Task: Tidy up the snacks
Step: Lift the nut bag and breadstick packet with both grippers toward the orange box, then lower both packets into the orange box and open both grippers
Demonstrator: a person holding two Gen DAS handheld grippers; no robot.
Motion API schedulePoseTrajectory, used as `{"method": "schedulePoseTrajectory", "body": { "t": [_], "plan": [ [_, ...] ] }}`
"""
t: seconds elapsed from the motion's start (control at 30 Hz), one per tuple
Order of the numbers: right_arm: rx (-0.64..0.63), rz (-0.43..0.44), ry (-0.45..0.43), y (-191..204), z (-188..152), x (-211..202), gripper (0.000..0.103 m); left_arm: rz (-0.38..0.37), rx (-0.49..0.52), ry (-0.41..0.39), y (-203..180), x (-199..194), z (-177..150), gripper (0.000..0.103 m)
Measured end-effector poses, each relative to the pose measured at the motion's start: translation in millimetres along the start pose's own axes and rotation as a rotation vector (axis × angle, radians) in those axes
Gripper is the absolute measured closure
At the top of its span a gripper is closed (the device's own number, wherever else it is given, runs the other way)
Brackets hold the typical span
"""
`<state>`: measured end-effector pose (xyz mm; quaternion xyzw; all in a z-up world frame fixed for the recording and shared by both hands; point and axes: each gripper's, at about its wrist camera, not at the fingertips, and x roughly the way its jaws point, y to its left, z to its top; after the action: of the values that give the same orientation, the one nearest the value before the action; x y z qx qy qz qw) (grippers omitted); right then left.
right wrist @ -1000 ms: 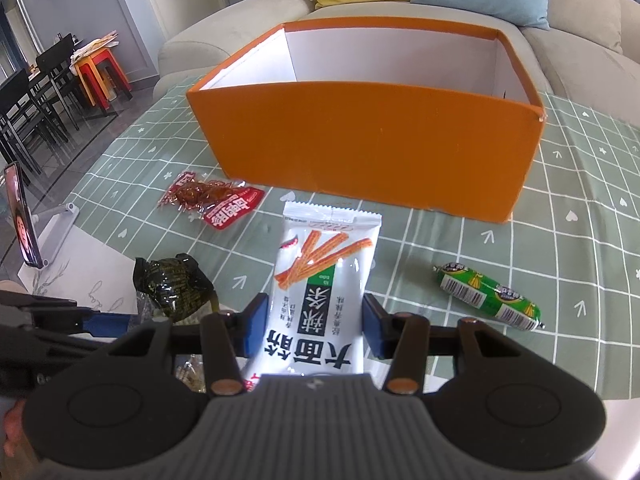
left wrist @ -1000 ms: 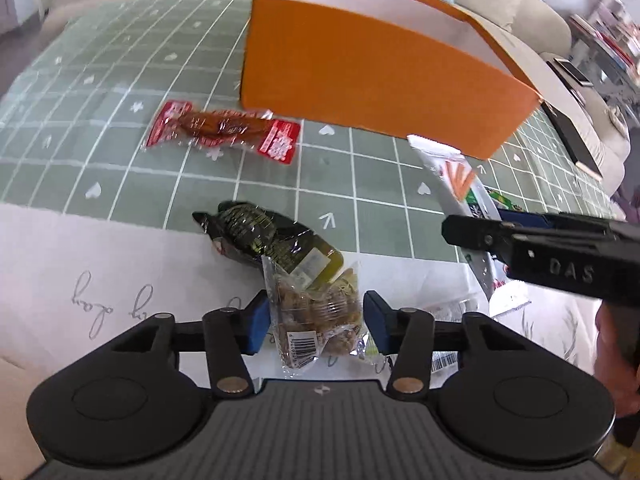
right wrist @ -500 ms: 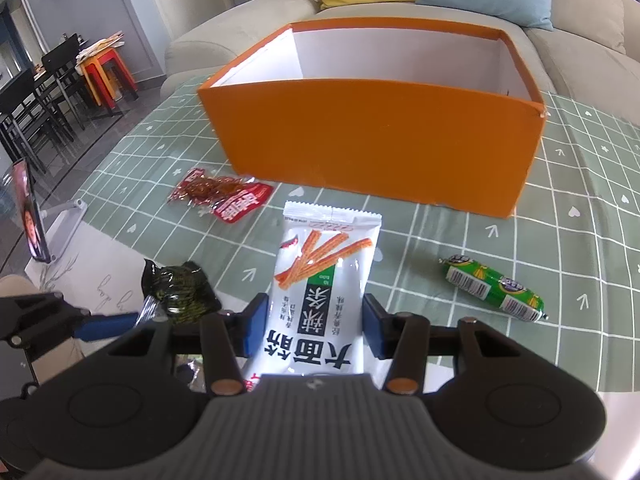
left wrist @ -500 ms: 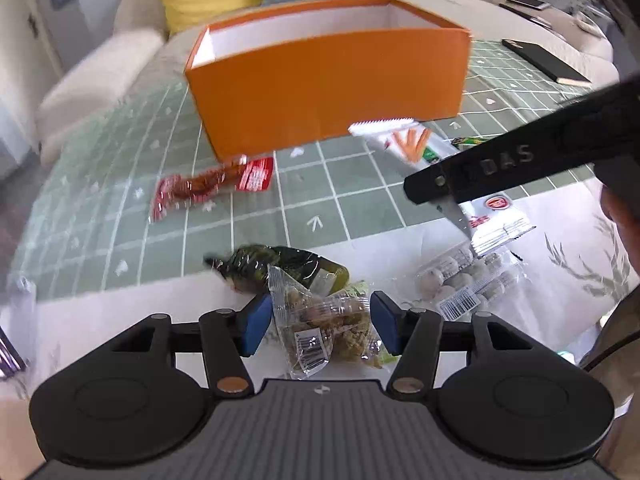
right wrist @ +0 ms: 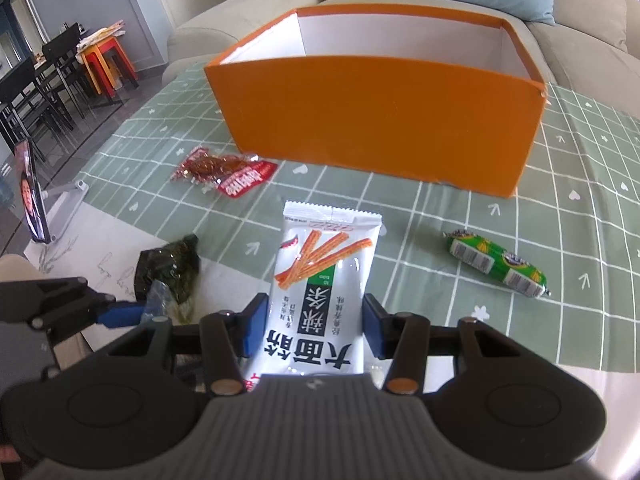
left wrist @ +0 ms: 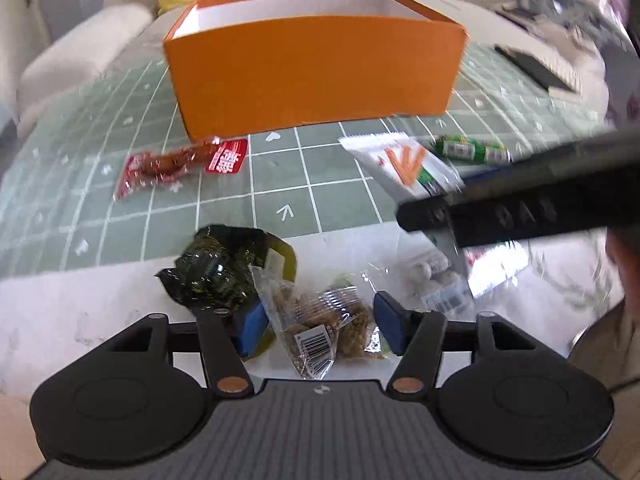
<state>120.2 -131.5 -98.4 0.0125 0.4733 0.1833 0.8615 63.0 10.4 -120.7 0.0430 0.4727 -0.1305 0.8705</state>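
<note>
— Near the table's front edge, what's the left gripper (left wrist: 320,320) doing?
— Jaws have just been closing around the clear bag of brown snacks (left wrist: 320,322); pads not quite pressing it yet.
— And the right gripper (right wrist: 314,328)?
— Clamped on the white noodle-stick packet (right wrist: 320,280), before the orange box (right wrist: 380,120).

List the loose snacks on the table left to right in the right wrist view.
Dark green packet → red packet → white spicy-strip packet → green sausage.
</note>
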Motion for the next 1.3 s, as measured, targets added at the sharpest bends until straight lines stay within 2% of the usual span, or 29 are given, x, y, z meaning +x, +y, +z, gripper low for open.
{"method": "schedulePoseTrajectory", "body": {
  "t": [0.07,0.2,0.47,0.6,0.97,1.13,1.3],
  "plan": [
    [0.010,-0.003,0.006,-2,-2,1,0.055,-0.011,-0.038,-0.009,5,0,1,0.045],
    [0.013,-0.011,0.000,-2,-3,-2,0.055,-0.027,-0.078,-0.039,12,-8,2,0.047],
    [-0.014,-0.031,-0.053,6,2,-15,0.055,-0.066,-0.154,-0.168,20,-43,19,0.048],
    [-0.031,-0.046,-0.097,10,12,-29,0.055,-0.084,-0.175,-0.232,27,-60,38,0.048],
    [-0.093,-0.090,-0.221,9,77,-57,0.056,-0.073,-0.177,-0.388,53,-75,124,0.048],
    [-0.116,-0.102,-0.250,4,111,-54,0.056,-0.083,-0.178,-0.394,61,-65,155,0.048],
    [-0.124,-0.122,-0.248,-1,142,-40,0.056,-0.099,-0.172,-0.364,67,-46,181,0.048]
  ]
}}
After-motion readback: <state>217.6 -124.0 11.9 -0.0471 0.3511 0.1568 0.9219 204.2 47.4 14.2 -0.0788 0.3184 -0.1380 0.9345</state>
